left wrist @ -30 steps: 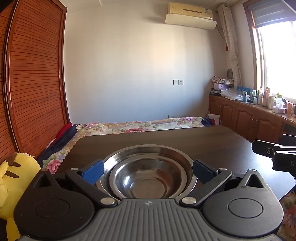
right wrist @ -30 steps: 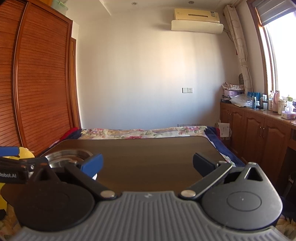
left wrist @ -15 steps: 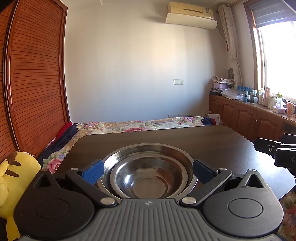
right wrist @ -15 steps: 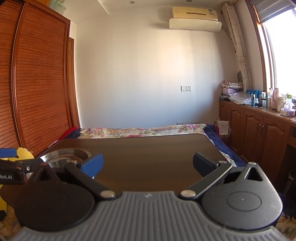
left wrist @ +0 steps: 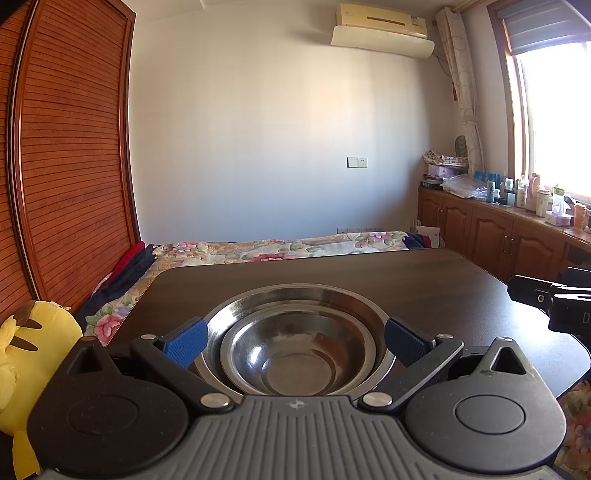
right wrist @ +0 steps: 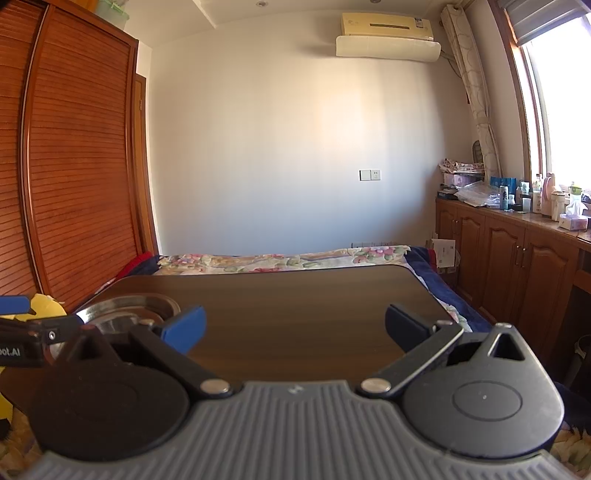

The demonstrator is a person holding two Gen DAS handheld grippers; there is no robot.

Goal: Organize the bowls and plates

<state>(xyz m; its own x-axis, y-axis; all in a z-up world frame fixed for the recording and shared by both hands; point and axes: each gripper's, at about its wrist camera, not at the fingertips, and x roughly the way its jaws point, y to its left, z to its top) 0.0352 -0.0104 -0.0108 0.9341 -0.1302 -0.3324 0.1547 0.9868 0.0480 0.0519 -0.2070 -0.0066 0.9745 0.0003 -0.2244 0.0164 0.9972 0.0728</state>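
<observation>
A: We begin with the biggest thing, the dark wooden table (left wrist: 332, 280). It fills the lower half of both views, and behind it we see a bed with a floral bedspread (left wrist: 280, 247).

B: At the left we have the slatted wooden wardrobe (left wrist: 70, 177), and at the right a row of brown cabinets (right wrist: 517, 258) under the window, with bottles and boxes on top. High on the white wall hangs the air conditioner (left wrist: 380, 26).

A: Next come the task's things. The large steel bowl (left wrist: 295, 293) stands on the table near its left front corner, and a smaller steel bowl (left wrist: 295, 354) sits nested inside it. In the right wrist view we see only their rims at the far left.

B: Then the tongs. Our left gripper (left wrist: 295, 341) is spread wide, its blue pads (left wrist: 184, 341) on either side of the nested bowls. They look apart from the rim, but we cannot tell if the pads touch the outer bowl.

A: Our right gripper (right wrist: 295, 326) is spread wide too and holds nothing; between its fingers we see only bare table. It hangs to the right of the bowls, well apart from them.

B: Smallest: a yellow plush toy (left wrist: 26, 347) beside the table at the left edge.
</observation>
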